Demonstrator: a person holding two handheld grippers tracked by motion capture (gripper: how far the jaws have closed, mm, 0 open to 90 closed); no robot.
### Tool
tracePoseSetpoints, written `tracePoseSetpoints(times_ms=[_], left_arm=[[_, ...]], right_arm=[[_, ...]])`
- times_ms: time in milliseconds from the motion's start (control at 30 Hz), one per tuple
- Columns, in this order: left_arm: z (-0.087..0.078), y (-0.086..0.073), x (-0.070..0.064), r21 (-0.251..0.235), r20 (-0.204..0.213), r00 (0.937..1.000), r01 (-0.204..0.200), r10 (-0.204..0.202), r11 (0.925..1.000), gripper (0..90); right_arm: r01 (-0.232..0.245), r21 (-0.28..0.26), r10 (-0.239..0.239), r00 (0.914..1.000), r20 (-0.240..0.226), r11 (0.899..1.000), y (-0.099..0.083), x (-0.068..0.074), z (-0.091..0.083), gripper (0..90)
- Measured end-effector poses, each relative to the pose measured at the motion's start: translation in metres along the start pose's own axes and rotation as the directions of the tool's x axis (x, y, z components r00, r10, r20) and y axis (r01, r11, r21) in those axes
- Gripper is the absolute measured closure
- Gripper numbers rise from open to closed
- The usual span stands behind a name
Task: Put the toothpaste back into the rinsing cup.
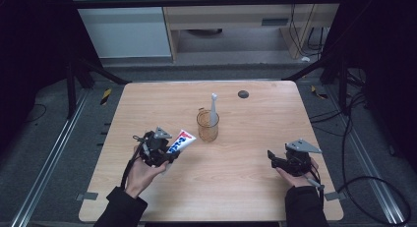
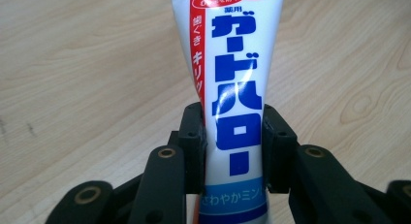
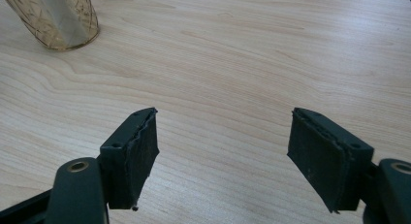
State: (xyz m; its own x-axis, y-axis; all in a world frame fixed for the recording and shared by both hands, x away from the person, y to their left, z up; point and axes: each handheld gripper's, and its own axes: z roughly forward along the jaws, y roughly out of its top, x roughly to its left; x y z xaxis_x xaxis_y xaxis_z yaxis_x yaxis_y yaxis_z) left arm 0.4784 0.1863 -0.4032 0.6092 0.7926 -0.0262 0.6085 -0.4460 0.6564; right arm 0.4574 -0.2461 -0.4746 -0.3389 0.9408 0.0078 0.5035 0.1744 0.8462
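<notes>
A white toothpaste tube (image 2: 233, 83) with blue and red lettering is clamped between the jaws of my left gripper (image 2: 232, 146). In the high view that gripper (image 1: 164, 151) sits at the table's left, and the tube (image 1: 181, 141) points up and right toward an amber glass cup (image 1: 207, 126). A white toothbrush (image 1: 213, 109) stands upright in the cup. My right gripper (image 1: 273, 157) rests low at the right of the table, open with nothing between its pads (image 3: 135, 153). The base of the cup (image 3: 58, 18) shows at the top left of the right gripper view.
A light wooden table (image 1: 246, 187) carries everything. A small dark round disc (image 1: 243, 94) lies near its far edge. Black cables (image 1: 373, 187) trail over the floor at the right. Dark frame posts stand at both far corners.
</notes>
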Motion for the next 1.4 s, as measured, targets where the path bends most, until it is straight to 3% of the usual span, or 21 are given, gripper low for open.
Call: tracePoseSetpoints(times_ms=[233,400,667,767,933,1100,1267,1400], left_arm=[[-0.016,0.008,0.011,-0.108,-0.058,0.9974,0.037,-0.044,0.9935,67.2],[-0.023,0.016,0.018,-0.192,-0.093,0.9924,0.061,-0.08,0.9795,67.3],[-0.017,0.03,0.025,-0.297,-0.106,0.9821,0.118,-0.155,0.9477,67.4],[-0.013,0.035,0.025,-0.317,-0.111,0.9796,0.125,-0.168,0.9402,67.4],[-0.006,0.042,0.023,-0.364,-0.117,0.9747,0.136,-0.19,0.9214,67.4],[0.001,0.048,0.021,-0.429,-0.105,0.9722,0.146,-0.209,0.8913,67.4],[0.007,0.054,0.018,-0.467,-0.1,0.9723,0.141,-0.211,0.8728,67.5],[0.012,0.058,0.016,-0.501,-0.09,0.9703,0.15,-0.224,0.8521,67.5]], right_arm=[[-0.006,-0.003,0.006,1.0,0.005,1.0,-0.001,0.001,0.001,24.6],[-0.006,-0.007,0.006,1.0,0.007,1.0,-0.001,0.001,0.001,23.3],[-0.007,-0.013,0.007,0.9999,0.01,1.0,0.0,0.001,0.001,22.0],[-0.007,-0.014,0.007,0.9999,0.01,1.0,0.0,0.001,0.001,21.7],[-0.005,-0.016,0.005,0.9999,0.013,1.0,0.0,0.001,0.001,20.9],[-0.002,-0.019,0.003,0.9999,0.012,1.0,0.0,0.001,0.001,20.6],[-0.006,-0.021,0.006,0.9999,0.009,1.0,0.0,0.001,0.001,20.5],[-0.004,-0.021,0.005,1.0,0.008,1.0,0.0,0.001,0.001,20.4]])
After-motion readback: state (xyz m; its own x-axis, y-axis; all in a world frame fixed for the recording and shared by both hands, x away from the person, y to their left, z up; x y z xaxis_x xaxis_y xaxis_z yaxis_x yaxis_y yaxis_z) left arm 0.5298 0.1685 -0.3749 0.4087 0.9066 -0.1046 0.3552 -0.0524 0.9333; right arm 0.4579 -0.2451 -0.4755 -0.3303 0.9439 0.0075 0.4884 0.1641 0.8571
